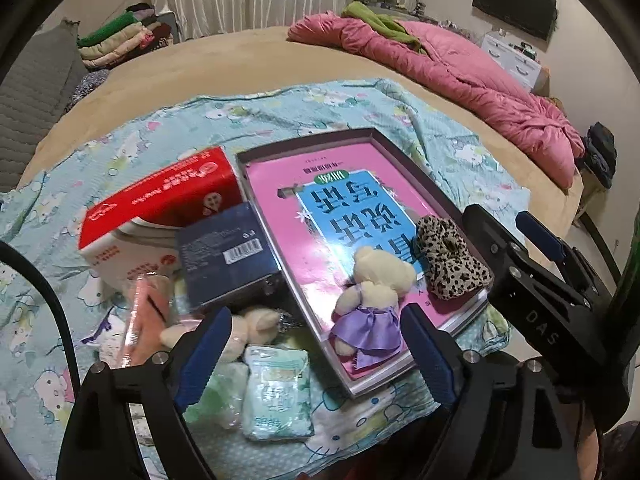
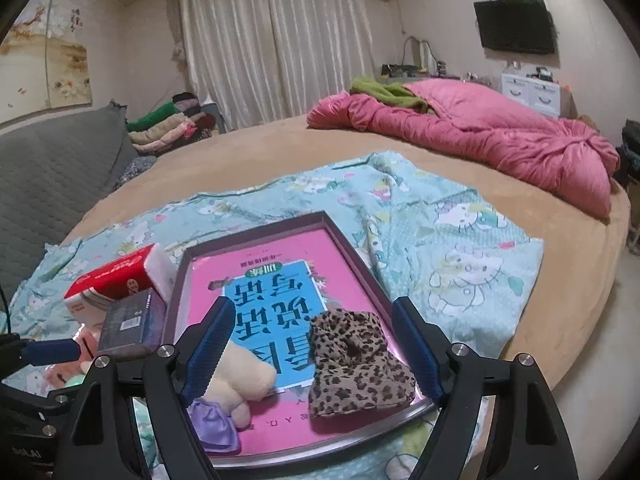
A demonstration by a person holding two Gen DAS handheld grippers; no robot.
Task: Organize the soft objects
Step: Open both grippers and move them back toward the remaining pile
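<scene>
the left gripper [image 1: 316, 356] is hanging over the near edge of the bedspread [image 1: 248, 120], its blue jaws standing wide apart with nothing pinched between them. just beyond its right finger a cream teddy bear in a purple dress [image 1: 370, 300] is lying on the near end of the shallow tray [image 1: 256, 184], apart from the pads. between the fingers and a little lower, a pale green wrapped packet [image 1: 278, 392] is lying on the cloth, and past the left finger a second cream plush toy [image 1: 240, 328] is resting beside a dark blue box [image 1: 224, 260] and a red and white tissue pack [image 1: 160, 204].

the right gripper [image 2: 316, 344] is hovering over the tray's near right corner, jaws also spread wide and holding nothing. the leopard-print fabric piece [image 2: 356, 364] is sitting on the tray between its fingers, closer to the right pad, though whether that pad is touching it is unclear. the bear's head is lying just inside its left finger. farther off, a pink quilt [image 2: 480, 136] is bunched at the far side of the bed [image 2: 256, 152].
</scene>
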